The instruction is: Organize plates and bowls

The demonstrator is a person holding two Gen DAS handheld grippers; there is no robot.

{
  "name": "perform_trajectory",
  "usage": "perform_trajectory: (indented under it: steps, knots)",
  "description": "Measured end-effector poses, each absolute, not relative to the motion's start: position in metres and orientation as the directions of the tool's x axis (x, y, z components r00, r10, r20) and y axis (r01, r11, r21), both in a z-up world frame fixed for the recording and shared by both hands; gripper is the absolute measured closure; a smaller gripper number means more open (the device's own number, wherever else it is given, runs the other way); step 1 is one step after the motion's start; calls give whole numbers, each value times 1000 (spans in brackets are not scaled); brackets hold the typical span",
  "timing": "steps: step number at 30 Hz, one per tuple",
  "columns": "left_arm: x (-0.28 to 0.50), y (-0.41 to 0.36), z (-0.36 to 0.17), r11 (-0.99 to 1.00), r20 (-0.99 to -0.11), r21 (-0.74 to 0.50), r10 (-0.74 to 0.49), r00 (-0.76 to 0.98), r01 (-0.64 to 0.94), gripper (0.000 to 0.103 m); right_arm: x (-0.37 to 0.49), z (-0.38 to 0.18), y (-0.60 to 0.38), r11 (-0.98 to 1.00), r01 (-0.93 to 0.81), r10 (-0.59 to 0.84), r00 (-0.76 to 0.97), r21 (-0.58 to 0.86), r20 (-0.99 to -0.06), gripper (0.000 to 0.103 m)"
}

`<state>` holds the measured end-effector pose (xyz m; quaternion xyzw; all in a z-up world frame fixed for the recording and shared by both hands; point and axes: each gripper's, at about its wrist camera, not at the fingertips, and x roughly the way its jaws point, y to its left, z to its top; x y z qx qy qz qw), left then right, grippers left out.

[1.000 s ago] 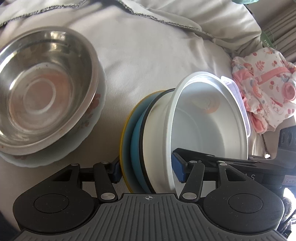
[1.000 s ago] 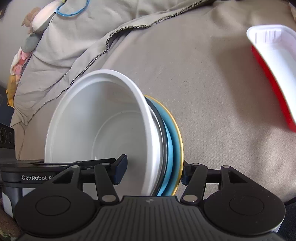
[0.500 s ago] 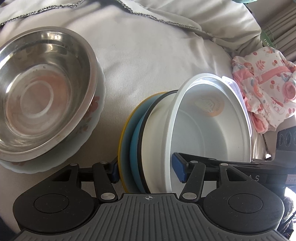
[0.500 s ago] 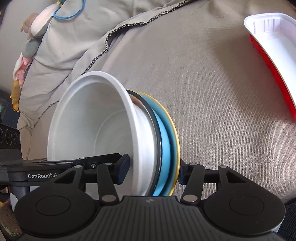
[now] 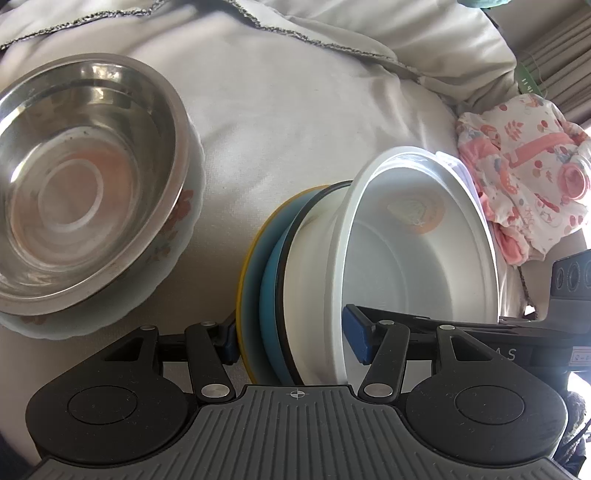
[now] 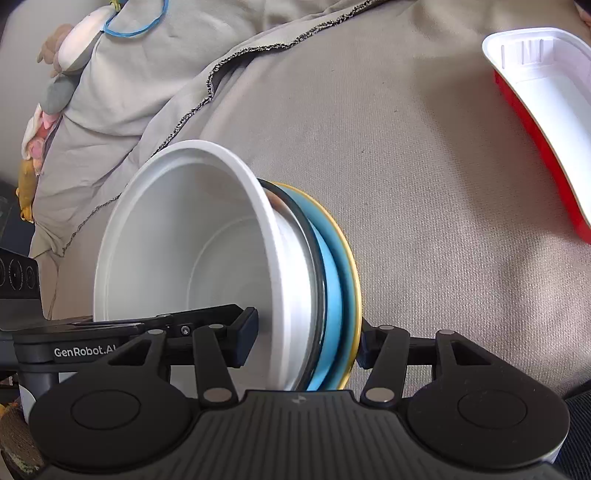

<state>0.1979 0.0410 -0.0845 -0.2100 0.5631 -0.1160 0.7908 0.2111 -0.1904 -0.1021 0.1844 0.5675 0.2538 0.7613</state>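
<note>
A stack of dishes stands on edge: a white bowl [image 5: 417,266], a black-rimmed white dish, a blue plate [image 5: 269,295] and a yellow plate [image 5: 247,280]. My left gripper [image 5: 293,338] is shut on this stack, one finger behind the yellow plate, one inside the white bowl. My right gripper [image 6: 306,339] is shut on the same stack [image 6: 184,251] from the opposite side. A steel bowl [image 5: 81,173] sits on a floral plate [image 5: 177,229] at the left, apart from the stack.
A beige sheet [image 6: 424,184] covers the soft surface. A red and white tray [image 6: 546,122] lies at the right in the right wrist view. Pink patterned clothes [image 5: 524,192] lie at the far right in the left wrist view. Folded bedding [image 5: 369,33] lies behind.
The stack has shifted slightly lower and away from the steel bowl, held by both grippers throughout. In the right wrist view the tray has drifted a little up and left.
</note>
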Motion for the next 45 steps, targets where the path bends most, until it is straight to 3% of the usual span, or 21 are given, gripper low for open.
perform_trajectory:
  steps: [10,15,21,28,31,45]
  knots:
    - [201,64,-23,861,-748,-508,-462,476,38,44,211,-34,-175,835,-264,549,342,483,-762,49]
    - [195,120,7,880,-720,-474,-393,572,9,44,229,10,-122,806,-375,584,372,458,-722,49]
    - [190,198,-28,853,-724,-504,-330,605,-138,43,264,-8,-30,768,-421,606,238,482,-759,49]
    - [196,240,-70,833,-750,-499,-278,601,-238,44,280,-54,28,796,-426,522,124,430,-844,48]
    - [197,244,-73,828,-737,-513,-288,611,-228,45,276,-50,36,801,-470,493,170,370,-853,47]
    - [187,248,-68,805,-717,-540,-289,634,-243,46,267,-32,19,831,-423,479,218,361,-850,49]
